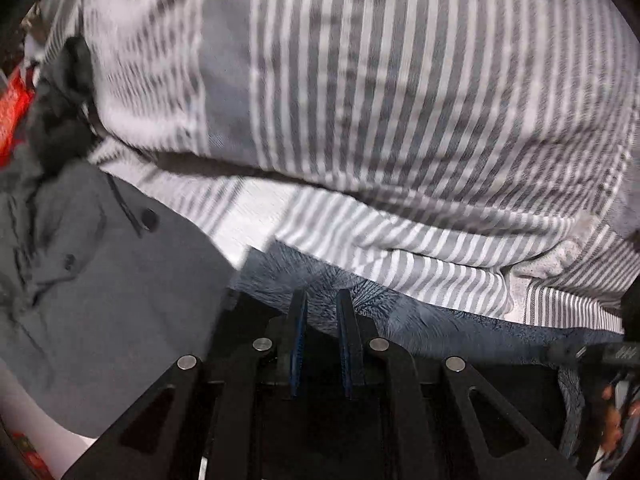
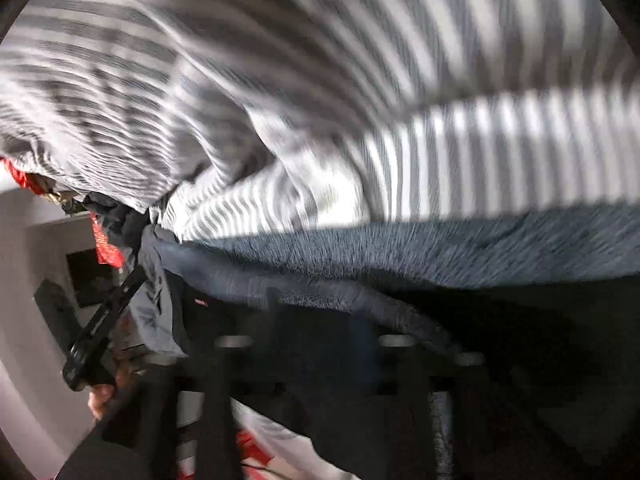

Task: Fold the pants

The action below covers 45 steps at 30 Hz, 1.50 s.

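Blue patterned pants [image 1: 420, 320] hang stretched below my left gripper [image 1: 322, 300], whose blue-padded fingers [image 1: 298, 320] stand close together with the cloth edge between them. In the right wrist view the same blue pants [image 2: 440, 248] run across the frame as a taut edge. My right gripper [image 2: 320, 320] is heavily blurred and dark, with cloth draped over its fingers; its grip is unclear. The other gripper's handle and a hand show at the left [image 2: 100, 344].
A grey-and-white striped bedsheet [image 1: 400, 100] fills the background of both views. A grey garment with buttons [image 1: 120, 280] lies at the left. Red items [image 1: 12, 112] sit at the far left edge. A white wall or floor [image 2: 28, 280] shows at the left.
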### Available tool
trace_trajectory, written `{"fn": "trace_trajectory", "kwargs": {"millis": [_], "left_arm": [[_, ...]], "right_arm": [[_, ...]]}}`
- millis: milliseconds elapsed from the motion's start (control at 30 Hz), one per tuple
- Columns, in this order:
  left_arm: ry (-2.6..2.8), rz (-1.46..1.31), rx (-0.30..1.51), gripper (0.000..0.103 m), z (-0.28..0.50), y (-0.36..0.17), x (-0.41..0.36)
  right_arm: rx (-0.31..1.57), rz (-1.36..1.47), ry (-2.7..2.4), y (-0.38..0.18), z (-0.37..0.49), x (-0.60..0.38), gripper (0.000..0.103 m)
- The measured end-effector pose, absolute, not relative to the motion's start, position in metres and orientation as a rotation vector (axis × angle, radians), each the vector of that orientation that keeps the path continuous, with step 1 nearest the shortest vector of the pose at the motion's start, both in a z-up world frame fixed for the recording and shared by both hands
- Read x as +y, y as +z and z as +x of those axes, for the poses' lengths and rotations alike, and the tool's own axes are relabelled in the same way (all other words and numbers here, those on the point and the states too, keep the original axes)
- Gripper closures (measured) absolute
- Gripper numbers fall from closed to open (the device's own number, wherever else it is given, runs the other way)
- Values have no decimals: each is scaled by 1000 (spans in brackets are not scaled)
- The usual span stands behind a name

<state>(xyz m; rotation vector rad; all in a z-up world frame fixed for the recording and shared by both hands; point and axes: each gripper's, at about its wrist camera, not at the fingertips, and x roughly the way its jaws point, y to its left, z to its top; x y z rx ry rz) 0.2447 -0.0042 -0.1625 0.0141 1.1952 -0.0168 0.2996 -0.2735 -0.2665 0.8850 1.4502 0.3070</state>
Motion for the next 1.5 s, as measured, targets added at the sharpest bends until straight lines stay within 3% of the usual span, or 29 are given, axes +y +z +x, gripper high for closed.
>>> {"fn": "trace_trajectory", "kwargs": {"millis": [33, 67, 100, 233, 367, 433, 500, 533, 633, 700, 767, 800, 1200, 1500], "left_arm": [[-19, 12, 1195, 80, 242, -158, -2], [-17, 11, 1197, 48, 241, -157, 1], [-18, 20, 1188, 27, 238, -156, 0], [-77, 155, 1221, 27, 228, -174, -23], [-53, 190, 1289, 27, 230, -215, -42], [-26, 216, 1312, 27, 232, -233, -45], [-15, 238, 1287, 20, 233, -238, -46], [-13, 238, 1290, 20, 234, -237, -46], [22, 240, 1312, 20, 234, -229, -45], [29, 257, 1310, 20, 228, -219, -50], [-5, 245, 1306, 20, 216, -206, -62], [-31, 240, 1303, 20, 209, -201, -69], [-514, 336, 1323, 20, 75, -191, -212], [-654, 470, 1332, 20, 3, -208, -249]], "right_arm": [[1422, 893, 308, -259, 300, -279, 26], [1390, 897, 299, -248, 300, -285, 25], [1368, 888, 294, -236, 299, -289, 25], [1344, 924, 367, -215, 283, -281, 26], [1457, 879, 441, -236, 264, -249, 40], [1541, 821, 419, -257, 259, -239, 42], [1577, 682, 316, -276, 257, -246, 60], [1568, 668, 285, -280, 257, -254, 83], [1500, 829, 223, -275, 250, -289, 87], [1450, 820, 230, -256, 240, -303, 75], [1401, 803, 243, -235, 224, -313, 32], [1376, 802, 225, -225, 210, -319, 25], [1233, 1059, -97, -179, -53, -365, 24], [1225, 1199, -378, -223, -207, -349, 24]]}}
